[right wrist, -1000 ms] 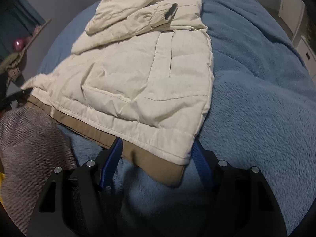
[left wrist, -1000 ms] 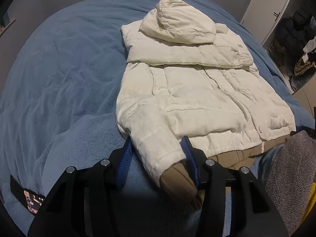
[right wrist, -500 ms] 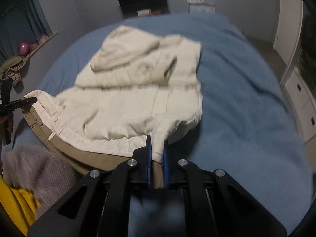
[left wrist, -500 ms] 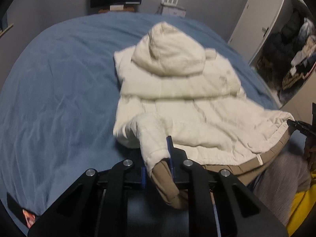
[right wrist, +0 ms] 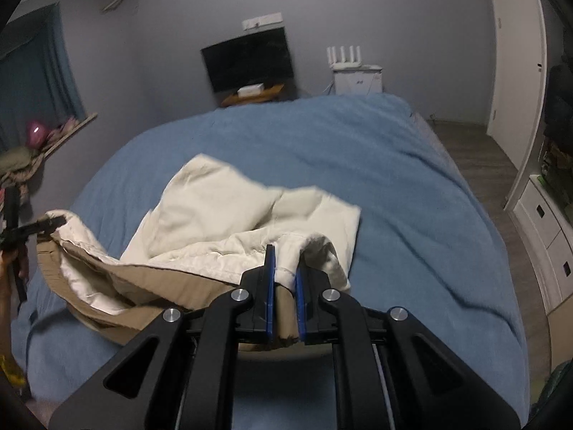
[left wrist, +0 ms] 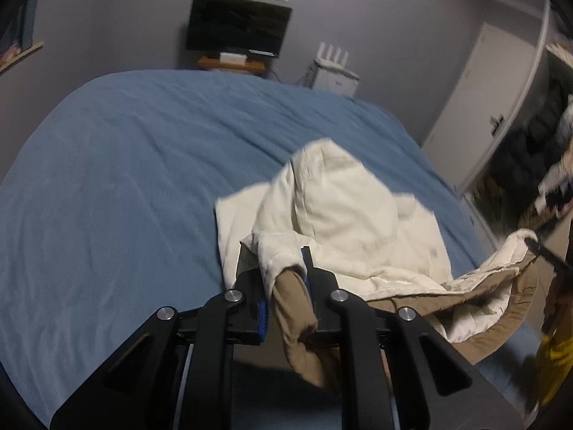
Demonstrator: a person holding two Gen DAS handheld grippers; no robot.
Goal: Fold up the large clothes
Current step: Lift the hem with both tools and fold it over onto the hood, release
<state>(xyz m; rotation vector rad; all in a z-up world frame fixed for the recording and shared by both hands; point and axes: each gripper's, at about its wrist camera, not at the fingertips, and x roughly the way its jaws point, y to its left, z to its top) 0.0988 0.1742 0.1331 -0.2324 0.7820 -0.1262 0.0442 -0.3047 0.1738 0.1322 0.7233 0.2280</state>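
Observation:
A cream puffer jacket (left wrist: 358, 229) with a tan lining lies on the blue bed (left wrist: 125, 179). My left gripper (left wrist: 286, 268) is shut on the sleeve cuff (left wrist: 290, 297) and holds it above the bed. My right gripper (right wrist: 284, 268) is shut on the jacket's hem corner (right wrist: 286, 272) and holds it up too. The lifted hem hangs between the two grippers, tan lining (right wrist: 143, 279) showing. The hood and upper part (right wrist: 211, 193) still rest on the bed. The left gripper shows at the left edge of the right wrist view (right wrist: 35, 225).
A dark screen (left wrist: 238, 28) on a small wooden stand stands against the far wall, with a white router box (left wrist: 335, 71) beside it. A white wardrobe and drawers (right wrist: 537, 215) line the right side. The blue bed (right wrist: 394, 179) stretches far beyond the jacket.
Both grippers closed on the jacket, the left on the cuff, the right on the hem corner, and raised it. The lower half now folds up toward the hood.

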